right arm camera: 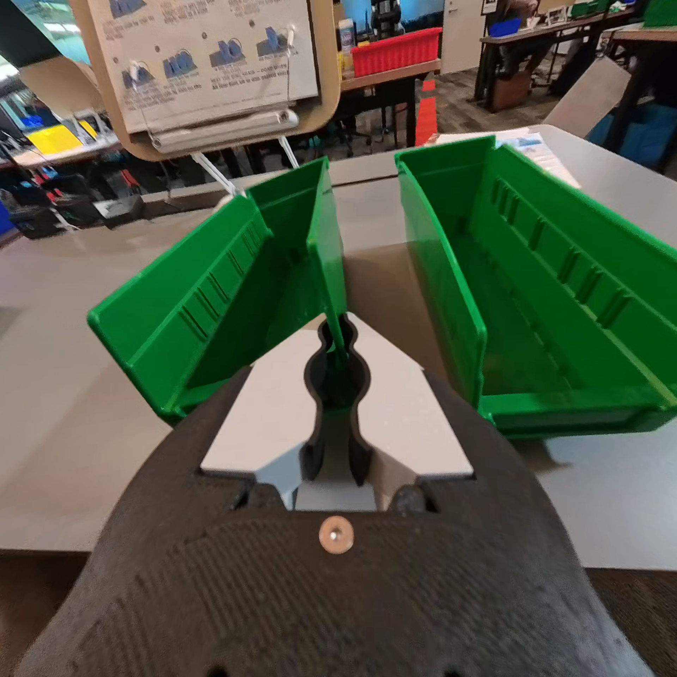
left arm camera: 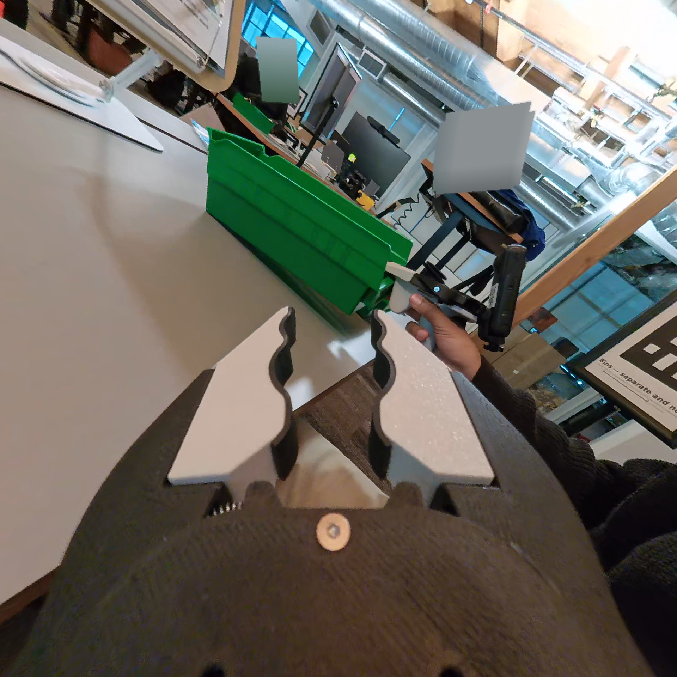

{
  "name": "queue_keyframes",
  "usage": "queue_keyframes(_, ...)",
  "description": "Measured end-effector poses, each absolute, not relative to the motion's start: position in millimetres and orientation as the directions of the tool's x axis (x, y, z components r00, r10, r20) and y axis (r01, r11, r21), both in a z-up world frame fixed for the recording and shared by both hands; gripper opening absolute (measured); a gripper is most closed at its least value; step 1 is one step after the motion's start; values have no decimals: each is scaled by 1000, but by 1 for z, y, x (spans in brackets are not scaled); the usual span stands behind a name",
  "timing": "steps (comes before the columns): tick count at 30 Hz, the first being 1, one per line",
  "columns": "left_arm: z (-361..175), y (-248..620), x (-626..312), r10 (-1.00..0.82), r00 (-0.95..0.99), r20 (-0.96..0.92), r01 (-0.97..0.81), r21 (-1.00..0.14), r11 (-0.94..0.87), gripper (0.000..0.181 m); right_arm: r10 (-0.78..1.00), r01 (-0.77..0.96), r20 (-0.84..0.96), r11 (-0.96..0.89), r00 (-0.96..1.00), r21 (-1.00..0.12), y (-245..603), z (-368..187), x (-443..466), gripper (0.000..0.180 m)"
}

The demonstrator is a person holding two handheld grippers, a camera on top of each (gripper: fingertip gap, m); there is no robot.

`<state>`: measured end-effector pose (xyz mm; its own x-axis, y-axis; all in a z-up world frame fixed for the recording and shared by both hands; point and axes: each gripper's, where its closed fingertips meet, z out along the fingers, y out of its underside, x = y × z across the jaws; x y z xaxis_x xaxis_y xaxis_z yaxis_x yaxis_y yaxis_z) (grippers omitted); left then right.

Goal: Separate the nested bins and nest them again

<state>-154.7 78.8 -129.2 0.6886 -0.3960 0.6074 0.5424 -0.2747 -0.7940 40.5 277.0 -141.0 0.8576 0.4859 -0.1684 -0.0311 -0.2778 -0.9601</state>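
Note:
Two green bins stand apart on the grey table (right arm camera: 73, 458). The left bin (right arm camera: 205, 293) is tilted, with its right long wall raised. My right gripper (right arm camera: 337, 326) is shut on that wall near its front end. The right bin (right arm camera: 549, 311) sits flat on the table, empty, a gap away. In the left wrist view a green bin (left arm camera: 293, 227) shows side-on, with the right gripper (left arm camera: 397, 285) clamped on its near corner and a hand (left arm camera: 443, 340) on the handle. My left gripper (left arm camera: 333, 322) is open and empty, short of the bin, over the table's edge.
An instruction board on a stand (right arm camera: 205, 66) rises behind the bins. Papers (right arm camera: 531, 150) lie at the table's far right. A white mat (left arm camera: 73, 102) lies on the far side. A framed sign (left arm camera: 641, 366) stands off the table. The table's front edge (right arm camera: 55, 549) is close.

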Motion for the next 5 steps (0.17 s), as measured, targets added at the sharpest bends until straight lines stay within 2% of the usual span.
queue_keyframes(1,-129,79,-154,-399,687,607,542,-794,-275,37,478,-18,-163,-293,863,-956,278,-148,40,3)
queue_keyframes(5,-126,82,-150,-424,670,609,544,-792,-277,28,423,-7,-196,-408,885,-913,280,-177,48,4)
